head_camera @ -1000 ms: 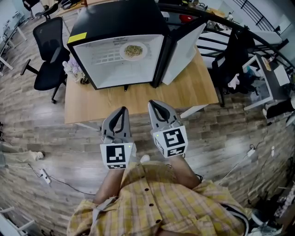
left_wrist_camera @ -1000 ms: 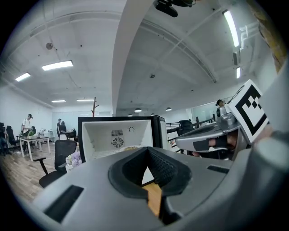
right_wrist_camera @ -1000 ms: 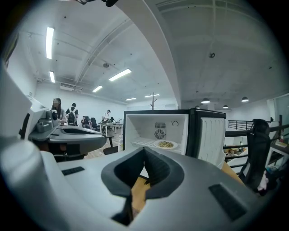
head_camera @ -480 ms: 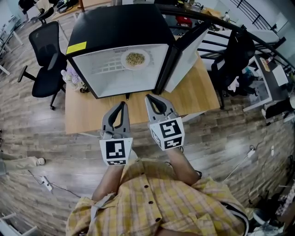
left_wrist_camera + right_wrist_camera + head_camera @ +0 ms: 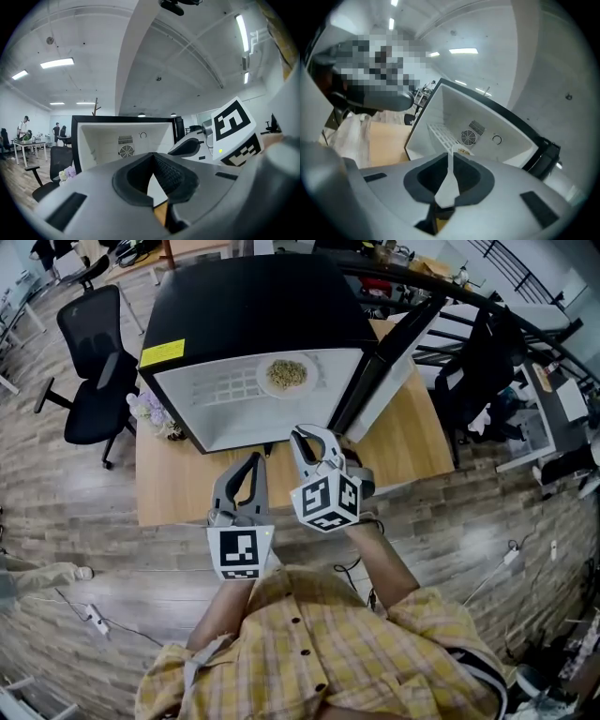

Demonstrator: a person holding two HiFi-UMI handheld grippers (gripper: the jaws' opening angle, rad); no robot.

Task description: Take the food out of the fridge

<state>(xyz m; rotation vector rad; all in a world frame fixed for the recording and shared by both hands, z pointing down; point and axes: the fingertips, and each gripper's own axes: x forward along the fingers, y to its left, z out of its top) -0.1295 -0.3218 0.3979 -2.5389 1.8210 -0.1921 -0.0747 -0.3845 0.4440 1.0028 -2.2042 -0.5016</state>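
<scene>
1. Standing on the wooden table (image 5: 403,442), the black fridge (image 5: 253,306) is showing its white inside to the person. It is holding very little: one wire shelf and one plate.
2. Its door (image 5: 389,362) is hanging wide to the right, so nothing is blocking the way in.
3. The wire shelf (image 5: 225,385) is running across the cabinet, and the plate is sitting toward its right end. The rest of the inside is looking bare, as far as I can see.
4. The right gripper (image 5: 302,434) is pointing at the opening from just in front, tilted over. Its jaws are opening, only a narrow slit so far, with nothing between them.
5. The left gripper (image 5: 255,457) is hanging beside it, level, with its jaws closed tip to tip on nothing.
6. The white plate (image 5: 287,374) is carrying a small brownish heap of food (image 5: 288,372). I cannot tell whether it is noodles or grains.
7. By my reckoning, the reach is the step in hand. The right jaws are going to need more width before meeting the near rim. The plate is wanting a level pull, so the heap is not sliding off.
</scene>
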